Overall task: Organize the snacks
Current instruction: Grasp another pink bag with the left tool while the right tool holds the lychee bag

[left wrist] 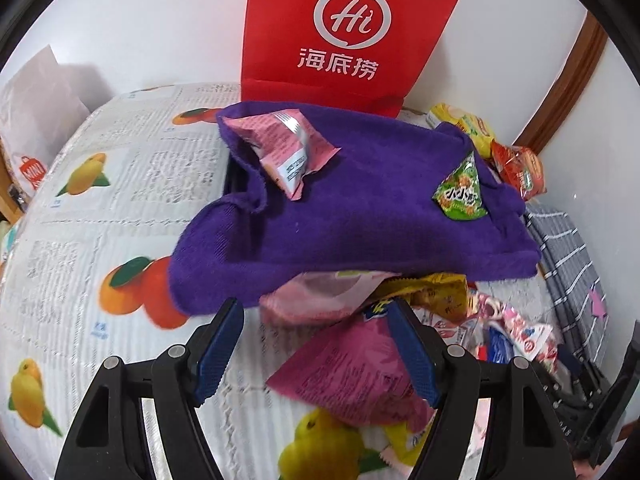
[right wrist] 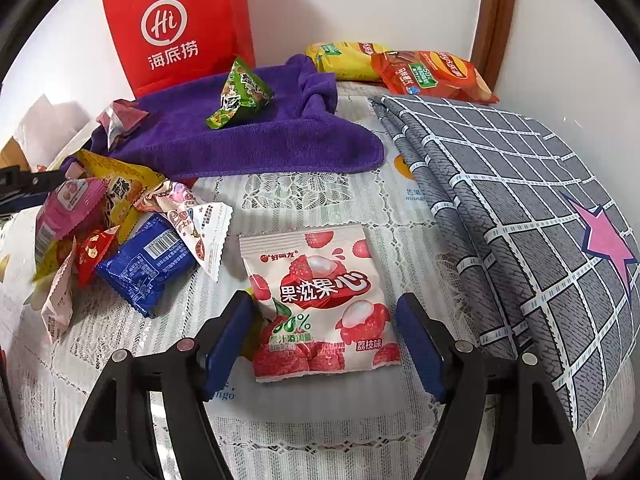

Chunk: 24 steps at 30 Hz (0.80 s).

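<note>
My left gripper is open, just above a dark pink snack packet at the edge of a pile of packets by the purple towel. A pink packet and a green packet lie on the towel. My right gripper is open, its fingers on either side of a white lychee gummy bag lying flat on the table. The pile, with a blue packet and a yellow packet, lies to its left.
A red paper bag stands against the wall behind the towel. Yellow and orange chip bags lie at the back right. A grey checked cloth covers the right side. The table has a fruit-print lace cover.
</note>
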{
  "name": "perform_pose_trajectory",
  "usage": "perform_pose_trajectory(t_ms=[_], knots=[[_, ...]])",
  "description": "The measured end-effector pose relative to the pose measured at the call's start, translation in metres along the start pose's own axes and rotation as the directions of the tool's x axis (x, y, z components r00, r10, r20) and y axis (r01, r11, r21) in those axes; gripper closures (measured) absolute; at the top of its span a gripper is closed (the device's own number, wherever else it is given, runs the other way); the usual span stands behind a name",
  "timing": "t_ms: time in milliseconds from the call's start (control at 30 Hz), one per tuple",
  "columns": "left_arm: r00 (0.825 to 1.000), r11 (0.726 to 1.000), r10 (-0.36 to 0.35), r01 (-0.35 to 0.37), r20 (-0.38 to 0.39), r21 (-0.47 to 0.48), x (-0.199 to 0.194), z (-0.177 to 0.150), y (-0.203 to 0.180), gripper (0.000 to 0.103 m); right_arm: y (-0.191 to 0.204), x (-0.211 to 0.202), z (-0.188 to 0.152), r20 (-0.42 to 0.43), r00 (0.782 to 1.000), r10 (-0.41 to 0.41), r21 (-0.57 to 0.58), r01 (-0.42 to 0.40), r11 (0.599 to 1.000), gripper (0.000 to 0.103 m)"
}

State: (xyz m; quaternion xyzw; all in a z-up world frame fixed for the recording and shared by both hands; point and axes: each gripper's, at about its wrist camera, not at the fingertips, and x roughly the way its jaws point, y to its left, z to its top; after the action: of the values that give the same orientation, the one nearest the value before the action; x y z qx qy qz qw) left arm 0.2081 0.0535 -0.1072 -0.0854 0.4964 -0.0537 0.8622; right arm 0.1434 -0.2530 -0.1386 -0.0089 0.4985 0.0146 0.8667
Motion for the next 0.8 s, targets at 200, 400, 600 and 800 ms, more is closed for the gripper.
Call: perform_pose_trajectory(t_ms=[200, 400, 600, 800], knots=[[0.999, 0.999, -0.039, 0.038, -0.022, -0.023, 0.014, 0.007, 0.003, 0.020, 0.000, 0.000, 0.000, 0.000, 1.000, 0.000, 0.000, 0.000, 1.000, 0.028], [0.995, 0.992, -0.092, 0.089, -0.032, -0.086, 0.023, 0.007, 0.013, 0.019, 0.000, 0.001, 0.000, 0.000, 1.000, 0.001, 0.000, -0.001, 1.000, 0.028], [0.988, 0.979, -0.151, 0.144, -0.040, -0.144, 0.024, 0.007, 0.021, 0.034, 0.000, 0.001, 0.000, 0.001, 1.000, 0.001, 0.001, -0.001, 1.000, 0.028], [0.990, 0.988, -0.139, 0.137, -0.025, -0.076, 0.011, 0.001, 0.011, 0.055, 0.000, 0.002, 0.000, 0.000, 1.000, 0.005, 0.003, -0.005, 1.000, 0.027]])
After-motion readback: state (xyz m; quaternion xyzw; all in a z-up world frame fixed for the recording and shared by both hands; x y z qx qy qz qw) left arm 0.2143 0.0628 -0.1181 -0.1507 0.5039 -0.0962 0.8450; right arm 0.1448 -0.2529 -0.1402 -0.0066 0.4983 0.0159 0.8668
